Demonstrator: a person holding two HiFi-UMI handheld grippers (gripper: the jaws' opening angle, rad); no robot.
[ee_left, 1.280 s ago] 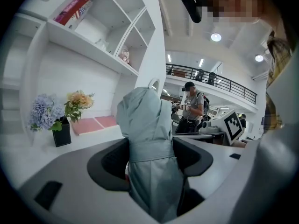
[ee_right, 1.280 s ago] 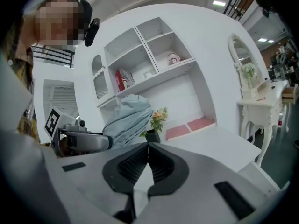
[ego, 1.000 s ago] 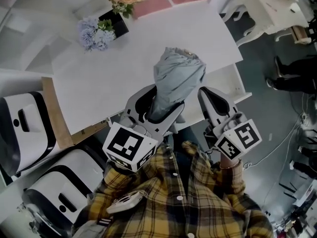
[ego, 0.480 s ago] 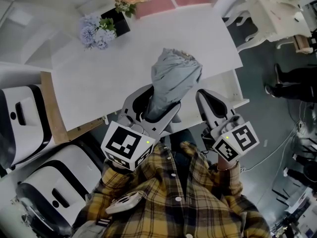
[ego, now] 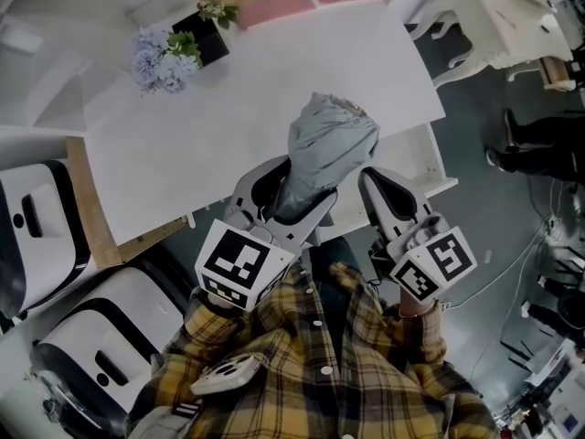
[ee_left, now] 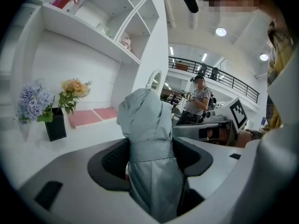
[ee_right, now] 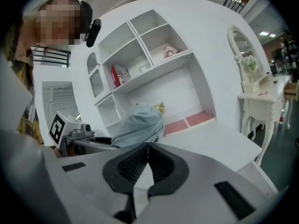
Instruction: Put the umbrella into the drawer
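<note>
In the head view one folded grey umbrella [ego: 329, 149] stands between the jaws of the left gripper [ego: 291, 204], the right gripper [ego: 384, 199] just beside it: two grippers, one umbrella. The left gripper view shows its jaws clamped only on soft fabric, so I judge the umbrella may slip or tip. The right gripper view shows those jaws pressed together, empty, the umbrella ahead-left; I see no drawer, so it may snag going in.

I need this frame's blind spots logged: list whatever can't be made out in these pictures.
Umbrella lower end: head and left gripper views, hidden inside the left gripper.
Drawer: head view, not identifiable; right gripper, umbrella and plaid shirt cover the desk's near edge.
Red box print: right gripper view, too small.
Shelf ornament: right gripper view, too small to identify.
</note>
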